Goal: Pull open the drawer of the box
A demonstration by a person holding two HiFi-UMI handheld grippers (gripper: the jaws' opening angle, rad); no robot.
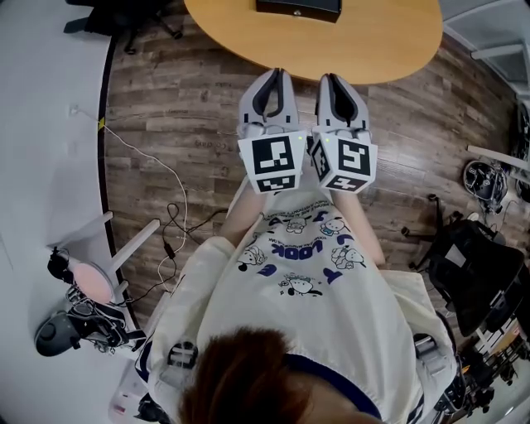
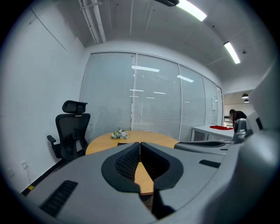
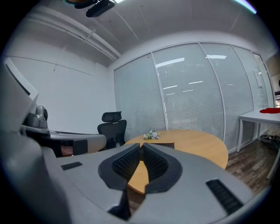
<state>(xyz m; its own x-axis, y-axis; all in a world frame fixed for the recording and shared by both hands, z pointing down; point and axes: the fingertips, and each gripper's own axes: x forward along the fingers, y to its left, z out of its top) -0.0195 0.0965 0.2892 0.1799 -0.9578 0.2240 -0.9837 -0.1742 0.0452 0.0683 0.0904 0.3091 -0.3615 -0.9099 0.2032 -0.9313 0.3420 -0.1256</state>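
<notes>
Both claws closed and empty, off the near edge of the table (image 1: pixel 373 50).
The left gripper (image 1: pixel 277 74) sits beside the right gripper (image 1: pixel 331 78); the box (image 1: pixel 298 7) lies well apart, flowers (image 2: pixel 119 134) behind it.

"LOOK" on the person's shirt (image 1: pixel 300 308)

Your left hand-held gripper (image 1: pixel 276 76) and right hand-held gripper (image 1: pixel 334 79) are pale grey, lined black, with black-and-white square markers. Ahead of them: a black box (image 1: pixel 298 7), a tan wood-grain desk (image 1: pixel 377 41), and a brown plank floor (image 1: pixel 166 108).
</notes>
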